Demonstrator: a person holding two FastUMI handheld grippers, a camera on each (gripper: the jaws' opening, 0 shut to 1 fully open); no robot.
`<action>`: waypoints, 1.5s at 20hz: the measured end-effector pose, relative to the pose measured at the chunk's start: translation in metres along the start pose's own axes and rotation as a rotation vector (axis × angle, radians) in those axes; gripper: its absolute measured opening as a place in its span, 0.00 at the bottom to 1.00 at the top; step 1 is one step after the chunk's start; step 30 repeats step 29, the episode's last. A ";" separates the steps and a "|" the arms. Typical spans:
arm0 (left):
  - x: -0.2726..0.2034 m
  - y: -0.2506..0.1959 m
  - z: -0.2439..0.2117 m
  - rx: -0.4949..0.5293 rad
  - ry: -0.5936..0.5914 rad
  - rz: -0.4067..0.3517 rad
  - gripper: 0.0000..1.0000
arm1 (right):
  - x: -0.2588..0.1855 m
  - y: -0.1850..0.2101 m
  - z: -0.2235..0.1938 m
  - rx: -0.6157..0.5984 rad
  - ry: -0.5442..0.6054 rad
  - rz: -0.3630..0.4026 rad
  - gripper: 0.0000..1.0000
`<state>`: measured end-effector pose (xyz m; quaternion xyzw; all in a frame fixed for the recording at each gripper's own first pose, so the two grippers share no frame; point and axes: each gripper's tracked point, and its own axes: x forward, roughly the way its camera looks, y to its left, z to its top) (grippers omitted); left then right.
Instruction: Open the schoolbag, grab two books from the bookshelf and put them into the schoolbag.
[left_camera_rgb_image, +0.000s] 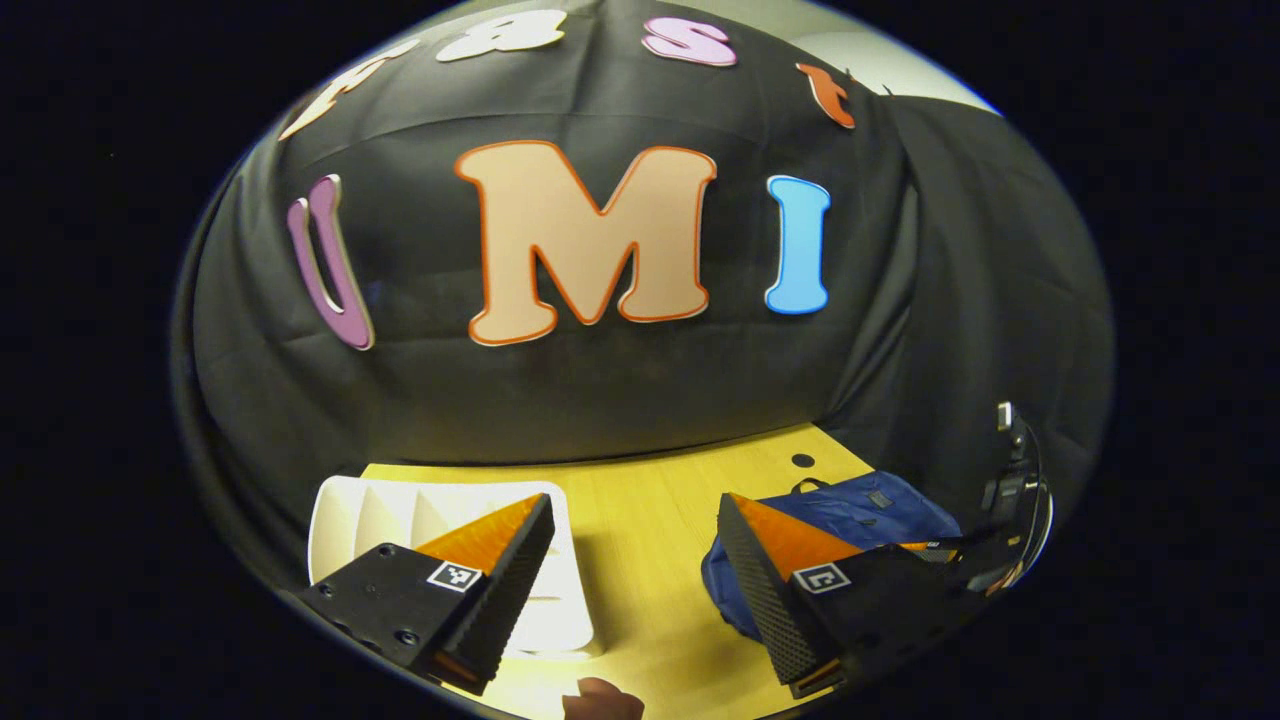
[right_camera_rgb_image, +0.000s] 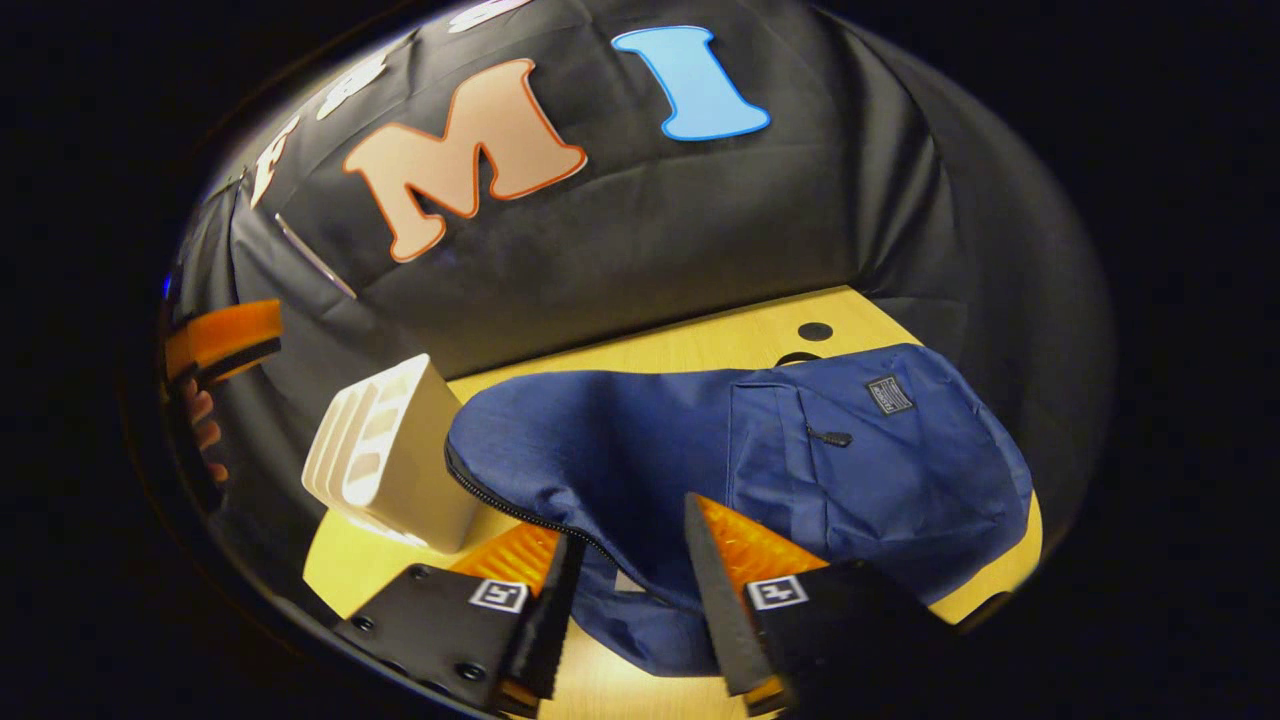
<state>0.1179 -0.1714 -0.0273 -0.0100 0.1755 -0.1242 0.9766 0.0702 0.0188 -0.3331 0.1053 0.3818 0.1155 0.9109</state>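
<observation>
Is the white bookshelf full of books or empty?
Empty, as far as visible: the white bookshelf shows only bare white dividers in both views, no books between them.

A navy-blue schoolbag (right_camera_rgb_image: 800, 450) with a black zip lies at three o'clock of the white bookshelf (right_camera_rgb_image: 400, 450) on a yellow wood-grain table (left_camera_rgb_image: 640, 520).

My left gripper (left_camera_rgb_image: 635, 560) hung level with its jaws spread wide, nothing between them. My right gripper (right_camera_rgb_image: 625, 590) tilted downward, jaws parted too. Far off in the right gripper view, fingers (right_camera_rgb_image: 205, 420) wrapped the left gripper's handle.
</observation>
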 end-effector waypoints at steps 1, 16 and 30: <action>-0.004 0.009 0.000 -0.011 0.000 0.017 0.96 | -0.006 0.005 -0.002 -0.017 -0.004 -0.004 0.77; -0.076 0.075 0.030 0.012 -0.146 0.129 0.96 | -0.122 0.145 0.146 -0.237 -0.416 0.043 0.99; -0.112 0.080 0.033 0.003 -0.200 0.186 0.96 | -0.173 0.176 0.197 -0.231 -0.610 0.052 0.96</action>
